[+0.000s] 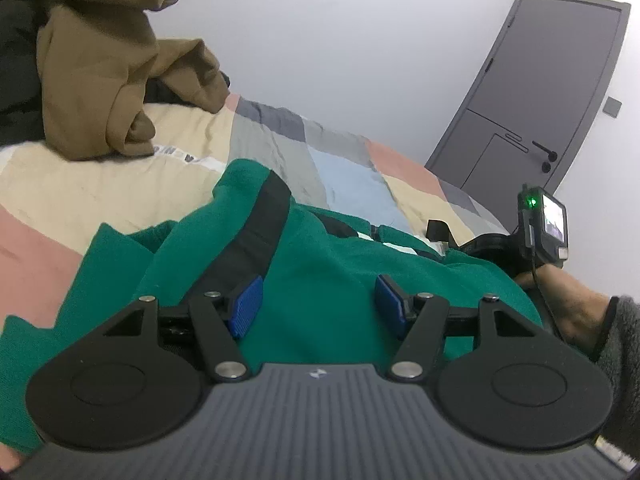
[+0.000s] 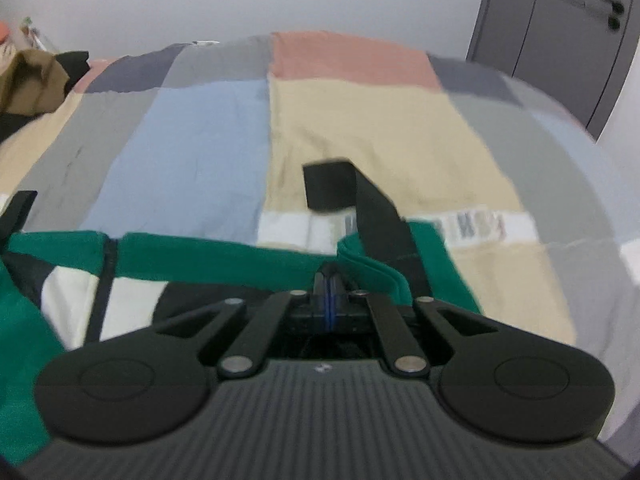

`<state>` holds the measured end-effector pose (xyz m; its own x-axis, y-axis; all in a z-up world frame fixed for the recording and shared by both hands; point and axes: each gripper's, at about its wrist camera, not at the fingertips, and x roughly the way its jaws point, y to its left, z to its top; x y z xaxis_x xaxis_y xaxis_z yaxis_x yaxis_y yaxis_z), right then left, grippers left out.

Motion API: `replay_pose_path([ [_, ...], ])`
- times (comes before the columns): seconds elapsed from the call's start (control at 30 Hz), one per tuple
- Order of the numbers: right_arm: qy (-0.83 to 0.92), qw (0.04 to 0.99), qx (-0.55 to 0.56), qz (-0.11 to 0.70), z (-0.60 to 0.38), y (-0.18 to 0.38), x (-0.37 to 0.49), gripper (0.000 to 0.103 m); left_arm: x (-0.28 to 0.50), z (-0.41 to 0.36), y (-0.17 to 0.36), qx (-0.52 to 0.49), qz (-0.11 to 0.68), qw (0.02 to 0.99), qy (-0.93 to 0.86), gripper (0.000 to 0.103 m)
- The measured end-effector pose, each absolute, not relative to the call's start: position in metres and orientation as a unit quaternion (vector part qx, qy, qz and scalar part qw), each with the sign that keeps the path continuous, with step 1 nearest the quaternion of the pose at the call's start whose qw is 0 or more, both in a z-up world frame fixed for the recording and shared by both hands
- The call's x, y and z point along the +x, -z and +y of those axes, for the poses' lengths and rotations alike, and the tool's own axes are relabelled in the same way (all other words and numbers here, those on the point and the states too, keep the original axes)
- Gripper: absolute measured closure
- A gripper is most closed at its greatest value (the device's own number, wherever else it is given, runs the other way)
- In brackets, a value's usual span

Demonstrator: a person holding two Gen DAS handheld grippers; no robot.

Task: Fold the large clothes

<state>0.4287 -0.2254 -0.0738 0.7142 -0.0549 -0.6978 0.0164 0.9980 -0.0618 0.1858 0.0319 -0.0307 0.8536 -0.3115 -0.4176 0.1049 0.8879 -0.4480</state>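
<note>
A large green garment (image 1: 328, 264) with black bands and white panels lies crumpled on the patchwork bedspread (image 1: 352, 176). My left gripper (image 1: 316, 300) hovers just over the green cloth, its blue pads (image 1: 246, 306) wide apart with nothing pinched between them. Further right, a hand holds my right gripper (image 1: 440, 240) at the garment's far edge. In the right wrist view the right gripper (image 2: 329, 280) is shut, and a curled fold of the green garment's (image 2: 372, 266) hem sits at its tips. A black strip (image 2: 360, 196) of the garment rises beyond the fingers. That view is blurred.
A heap of brown clothes (image 1: 100, 64) and dark clothes (image 1: 16, 72) sits at the bed's far left. A grey door (image 1: 540, 92) stands in the white wall beyond the bed. The bedspread (image 2: 200, 140) stretches away past the garment.
</note>
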Motion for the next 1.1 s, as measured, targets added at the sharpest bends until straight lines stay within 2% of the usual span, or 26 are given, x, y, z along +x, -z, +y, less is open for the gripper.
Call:
replay_pose_path([
  [0.2,-0.001,0.929,0.008,0.369,-0.236,0.063,0.419,0.096,0.188,0.03,0.029,-0.204,0.248,0.941,0.104,0.035],
  [0.3,-0.02,0.931,0.037,0.364,-0.242,0.047,0.401,0.09,0.186,0.031,0.026,-0.201,0.249,0.942,0.101,0.036],
  [0.33,-0.025,0.93,0.05,0.363,-0.245,0.041,0.393,0.079,0.183,0.031,0.024,-0.199,0.248,0.943,0.1,0.036],
  [0.37,-0.03,0.931,0.061,0.36,-0.247,0.035,0.383,0.064,0.18,0.03,0.023,-0.197,0.248,0.943,0.098,0.035],
  [0.43,-0.038,0.935,0.084,0.343,-0.253,0.022,0.36,0.053,0.175,0.03,0.02,-0.195,0.249,0.944,0.097,0.036],
  [0.57,-0.047,0.935,0.13,0.326,-0.267,0.006,0.309,0.054,0.16,0.03,0.013,-0.203,0.25,0.941,0.101,0.035],
  [0.63,-0.05,0.929,0.174,0.321,-0.275,0.003,0.283,0.051,0.152,0.03,0.009,-0.208,0.251,0.939,0.105,0.035],
  [0.93,-0.065,0.897,0.285,0.332,-0.282,0.017,0.188,0.051,0.119,0.026,-0.002,-0.222,0.269,0.932,0.099,0.035],
  [1.1,-0.066,0.864,0.365,0.342,-0.286,0.036,0.158,0.051,0.107,0.034,-0.004,-0.285,0.286,0.91,0.09,0.025],
])
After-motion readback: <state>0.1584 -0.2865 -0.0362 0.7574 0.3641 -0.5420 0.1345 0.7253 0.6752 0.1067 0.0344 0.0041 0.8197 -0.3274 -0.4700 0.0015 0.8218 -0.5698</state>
